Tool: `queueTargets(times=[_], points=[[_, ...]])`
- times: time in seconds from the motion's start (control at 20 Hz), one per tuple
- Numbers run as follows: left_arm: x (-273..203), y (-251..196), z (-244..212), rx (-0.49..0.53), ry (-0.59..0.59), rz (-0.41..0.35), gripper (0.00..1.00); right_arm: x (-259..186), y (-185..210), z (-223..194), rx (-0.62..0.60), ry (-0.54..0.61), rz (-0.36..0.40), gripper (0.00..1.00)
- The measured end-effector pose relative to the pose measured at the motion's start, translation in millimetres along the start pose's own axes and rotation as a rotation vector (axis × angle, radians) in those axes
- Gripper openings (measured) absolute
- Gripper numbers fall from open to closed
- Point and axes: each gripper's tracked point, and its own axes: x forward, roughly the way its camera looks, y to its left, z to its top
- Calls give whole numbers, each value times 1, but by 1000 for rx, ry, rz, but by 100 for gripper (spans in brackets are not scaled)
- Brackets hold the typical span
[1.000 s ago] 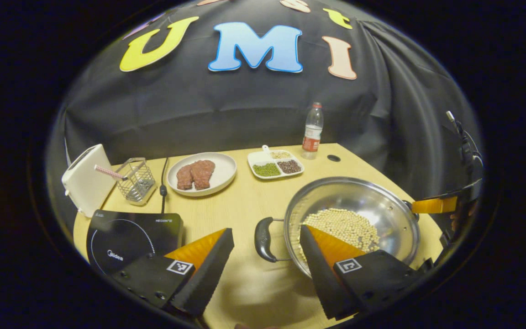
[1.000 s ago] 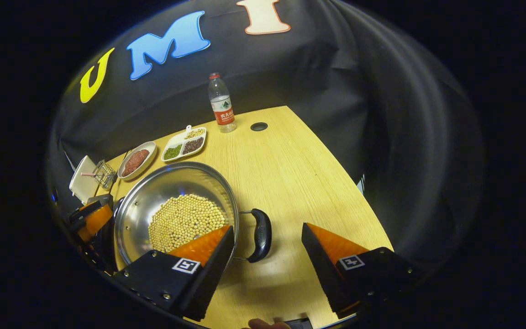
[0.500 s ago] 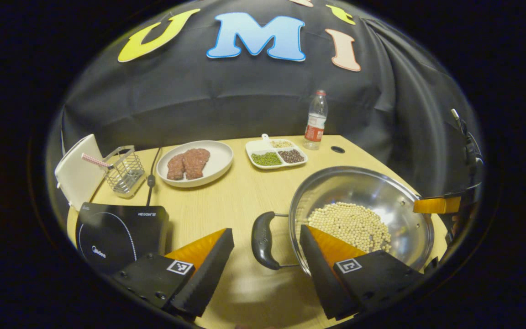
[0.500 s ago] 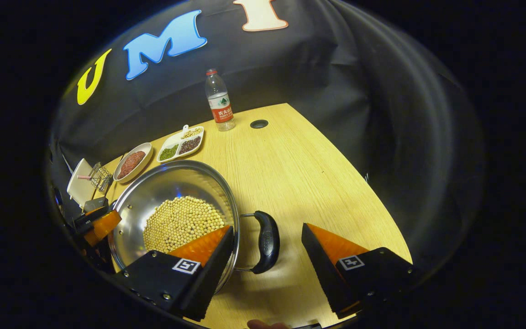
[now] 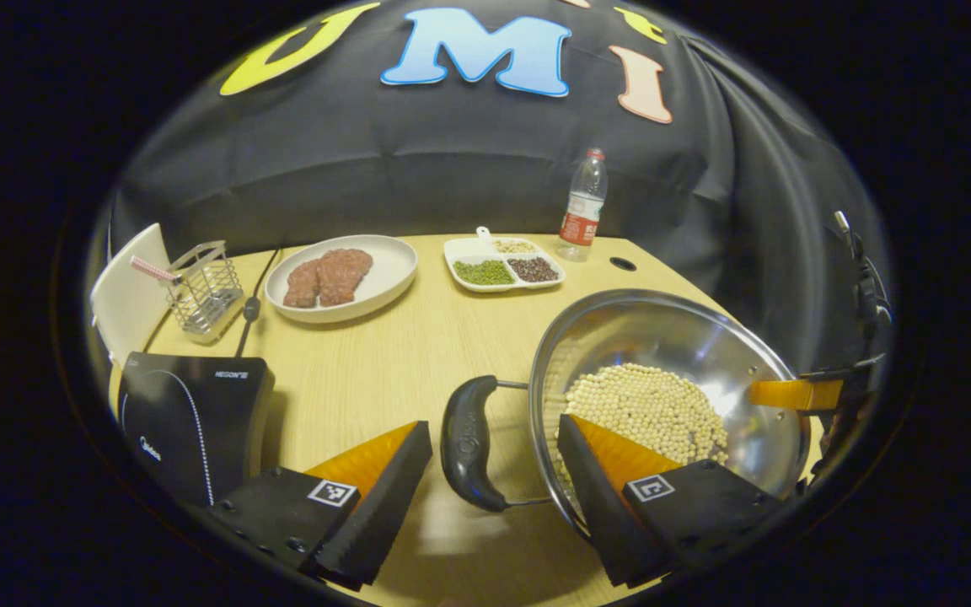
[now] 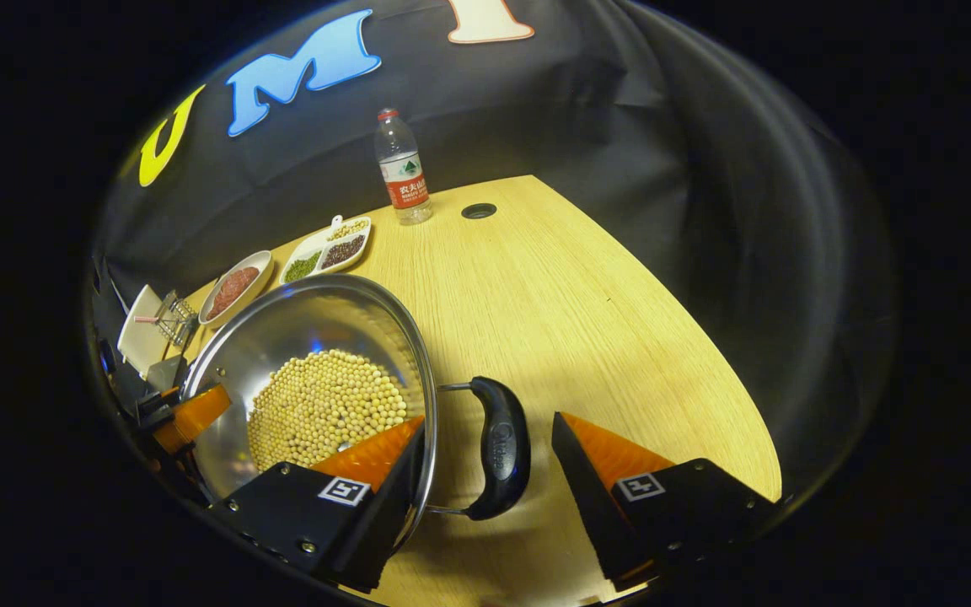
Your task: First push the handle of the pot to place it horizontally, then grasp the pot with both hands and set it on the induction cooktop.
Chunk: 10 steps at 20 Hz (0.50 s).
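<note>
Tabletop (image 5: 384, 371): pale wood; it carries everything listed below.

Pot (image 5: 662, 337): steel, wide and shallow, on the right part of the tabletop in the left gripper view, well apart from the induction cooktop (image 5: 190, 413), which lies at the left edge. Contents: a heap of pale round beans (image 5: 646, 409). A black loop handle sticks out level at each side.

Your left tongs (image 5: 494, 480): held wide. One finger reaches over the pot's rim above the beans; the other is outside, over bare tabletop. The left handle (image 5: 467, 443) lies in the gap, with neither finger pressing it.

Your right tongs (image 6: 490, 459): also wide, astride the opposite rim in the same way. The right handle (image 6: 502, 447) sits between the fingers, with space left on the outer side.

White plate (image 5: 338, 274): toward the back of the tabletop, holding two reddish-brown slabs of meat.

Divided dish (image 5: 502, 270): white, three compartments, with green grains, dark grains and pale grains.

Wire basket (image 5: 203, 291): at the back left beside a white board, with a striped stick leaning out.

Water bottle (image 5: 582, 206): upright at the back edge, just behind the divided dish.

Change since a second ago: both your tongs have moved nearer the pot. Each handle now sits lower and larger in its view, deeper between the fingers. The pot itself rests where it did, and both tongs stay as wide as before.
</note>
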Motion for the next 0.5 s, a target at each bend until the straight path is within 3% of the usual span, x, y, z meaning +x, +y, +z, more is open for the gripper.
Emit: queueTargets(times=[0.15, 0.2, 0.25, 0.3, 0.35, 0.4, 0.5], points=[[4, -6, 1, 2, -4, -19, 100, 6, 6, -2, -13, -6, 1, 83], [5, -8, 1, 9, -6, -25, 95, 6, 6, 0, -22, -8, -7, 76], [4, -9, 2, 16, -12, -20, 93, 9, 6, -3, -32, 0, -8, 75], [4, -8, 3, 17, -13, -16, 84, 12, 8, -4, -31, 1, -5, 75], [5, -9, 3, 8, -15, -14, 88, 9, 9, -1, -16, -6, -4, 75], [6, -9, 3, -6, -15, -15, 83, 8, 10, -3, -4, -1, 0, 68], [7, -8, 3, -28, -12, -7, 80, 10, 9, -2, 16, -2, 4, 69]])
